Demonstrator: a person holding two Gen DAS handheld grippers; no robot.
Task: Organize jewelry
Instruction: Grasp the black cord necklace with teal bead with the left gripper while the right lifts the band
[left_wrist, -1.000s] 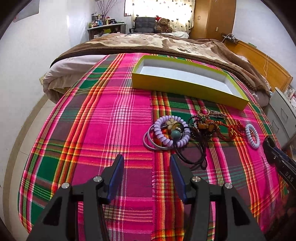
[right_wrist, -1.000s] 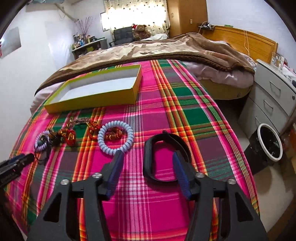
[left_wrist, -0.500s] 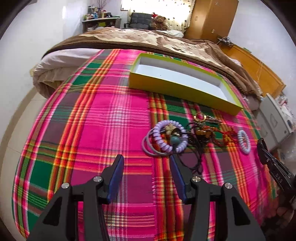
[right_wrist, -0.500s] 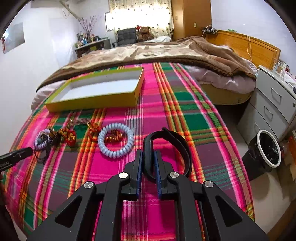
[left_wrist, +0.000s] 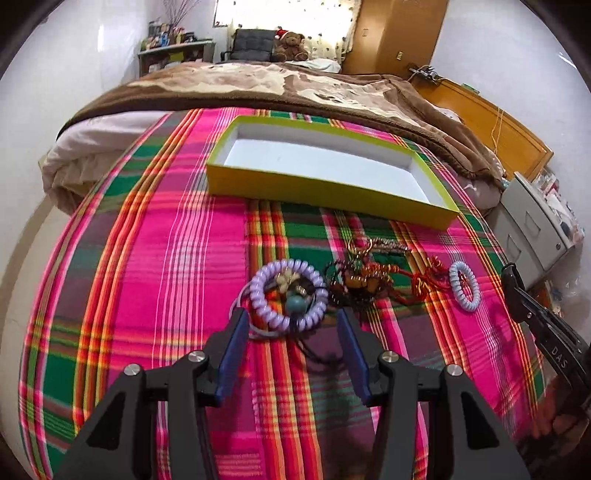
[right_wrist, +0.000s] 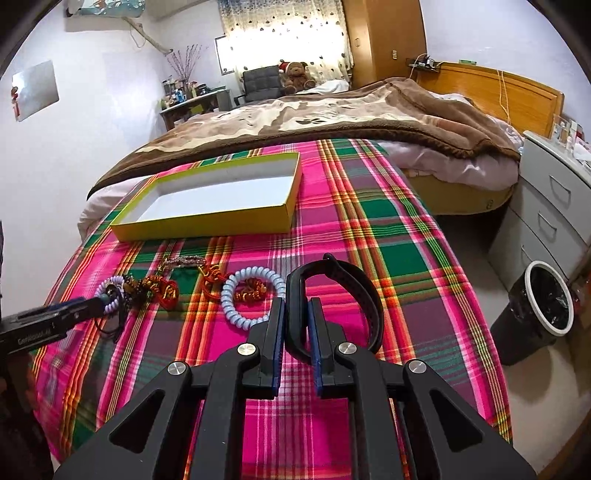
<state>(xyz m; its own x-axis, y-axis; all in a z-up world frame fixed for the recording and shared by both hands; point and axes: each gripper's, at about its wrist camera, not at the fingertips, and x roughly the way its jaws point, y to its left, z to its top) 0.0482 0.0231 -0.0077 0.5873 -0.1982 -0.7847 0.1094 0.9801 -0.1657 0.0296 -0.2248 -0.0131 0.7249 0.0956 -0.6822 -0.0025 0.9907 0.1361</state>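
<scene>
Jewelry lies in a loose row on the plaid blanket, on the near side of the yellow box, none of it inside the box. From my left wrist view: purple coil bracelet nearest, ringing a teal bead and pale beads, thin grey rings under its left edge. Just right of it a dark tangle of beaded cords, then red-gold knotted cords, then a pale blue coil bracelet, apart from the rest.

My left gripper straddles the near edge of the purple coil, jaws closing, blue pads on either side but I see no contact yet.

My right gripper has its jaws narrow, clamped on the near left side of a black band, a loop lying beside the pale blue coil from this view. The band's far arc rests on the blanket as far as I can tell.

The box sits open, white floor bare, long side toward me. Beyond it a brown blanket covers the rest of the bed. Grey drawers and a black bin stand on the right.
</scene>
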